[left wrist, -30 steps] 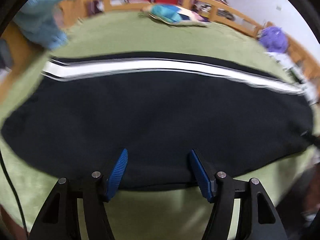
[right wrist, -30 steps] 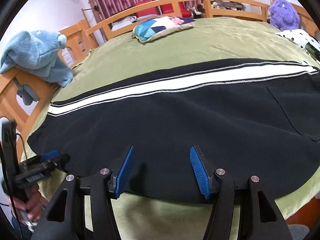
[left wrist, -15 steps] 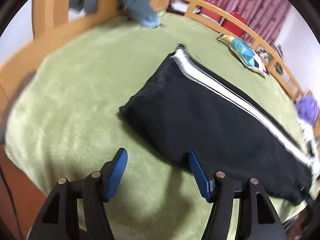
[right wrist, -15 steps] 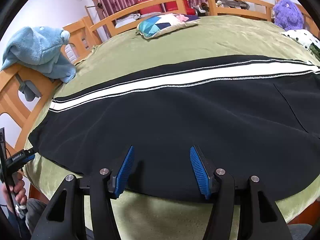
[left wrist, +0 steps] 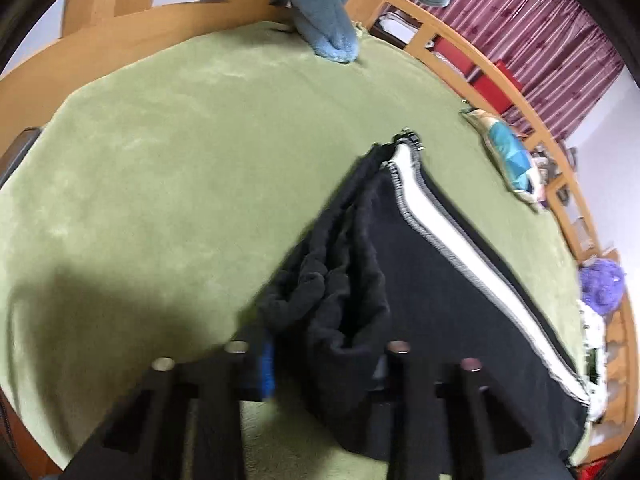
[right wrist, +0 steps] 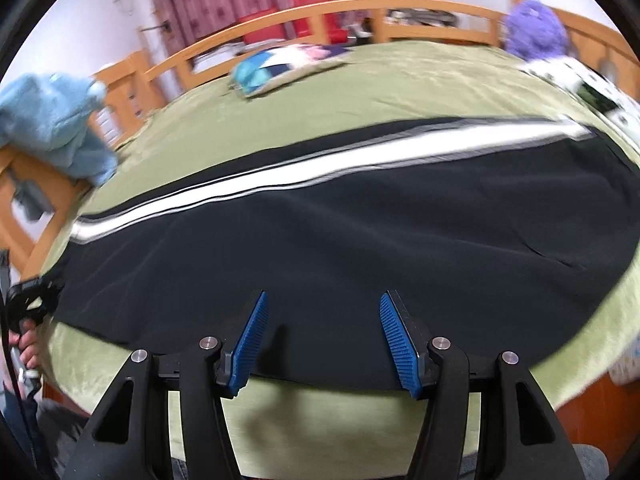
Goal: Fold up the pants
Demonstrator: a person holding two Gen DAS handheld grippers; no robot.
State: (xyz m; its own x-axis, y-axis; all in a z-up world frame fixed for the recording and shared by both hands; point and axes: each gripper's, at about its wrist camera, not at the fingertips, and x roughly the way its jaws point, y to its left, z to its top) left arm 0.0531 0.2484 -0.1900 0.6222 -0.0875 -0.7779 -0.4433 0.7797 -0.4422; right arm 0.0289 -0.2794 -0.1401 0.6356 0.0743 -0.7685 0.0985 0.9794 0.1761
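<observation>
Now left tool (left wrist: 328, 364) closing on bunched hem end of pants (left wrist: 440, 280), black cloth already between jaws. Pants lie flat along green bed (left wrist: 180, 160), white stripe running toward 1 o'clock in left view. Right tool (right wrist: 320, 340) half open, empty, hovering over near edge of pants at 6 o'clock. Advice: take all layers of hem in one bite, not only top one; lift low, keep stripe edge aligned before carrying over.

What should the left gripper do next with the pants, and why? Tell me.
Probably finish closing, then lift. The left gripper is closing with the bunched end of the black pants between its fingers, while the right gripper hangs open over the near edge.
</observation>
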